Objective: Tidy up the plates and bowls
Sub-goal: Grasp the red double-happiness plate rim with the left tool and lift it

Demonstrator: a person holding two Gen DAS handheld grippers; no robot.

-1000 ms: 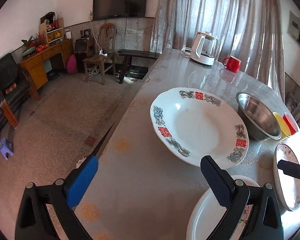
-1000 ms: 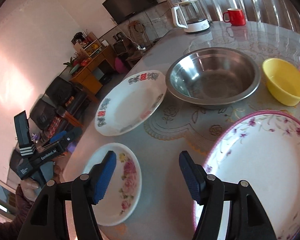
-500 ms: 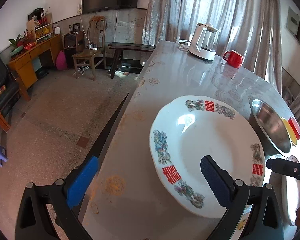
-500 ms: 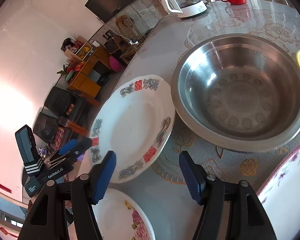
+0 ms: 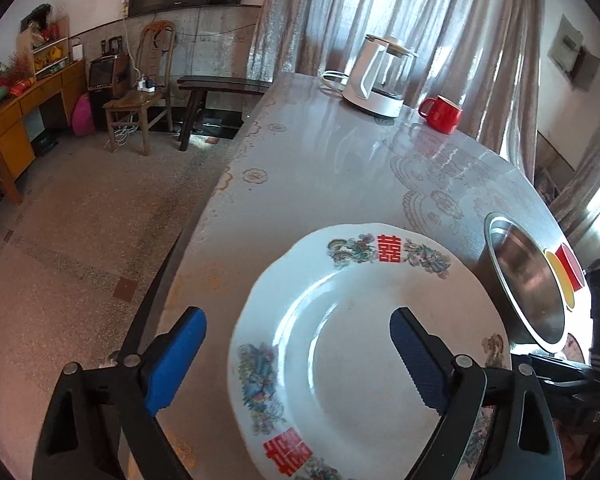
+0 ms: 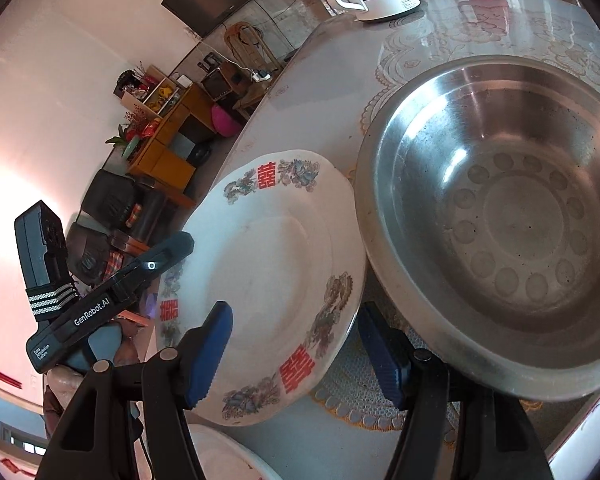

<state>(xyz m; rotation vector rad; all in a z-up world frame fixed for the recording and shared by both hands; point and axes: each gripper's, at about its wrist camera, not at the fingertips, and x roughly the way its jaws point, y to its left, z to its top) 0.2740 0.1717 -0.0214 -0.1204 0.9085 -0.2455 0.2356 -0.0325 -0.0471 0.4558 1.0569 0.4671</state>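
Leftmost in the left wrist view, the left gripper (image 5: 298,354) has its blue-padded fingers (image 5: 175,358) spread wide, nothing between them. One pad hangs over the table edge; the other sits above the deep white plate (image 5: 364,352) with red double-happiness characters and floral rim. That plate rests on the glossy patterned table (image 5: 340,168), near its left edge. Just right of it stands the steel bowl (image 5: 528,284), its rim close to the plate's; whether they touch is unclear here. Behind the bowl show slivers of a yellow bowl (image 5: 561,280) and a red bowl (image 5: 572,266). At the table's far end sit a white kettle (image 5: 380,76) and, beside it, a red mug (image 5: 442,109).

From the right wrist view, the left gripper's body appears at the left. The right gripper (image 6: 296,350) is also spread apart and holds nothing, one finger over the near rim of the deep white plate (image 6: 272,272), the other low by the steel bowl (image 6: 512,216), whose rim overlaps the plate's right edge. Another white plate's edge (image 6: 224,456) shows at the bottom.
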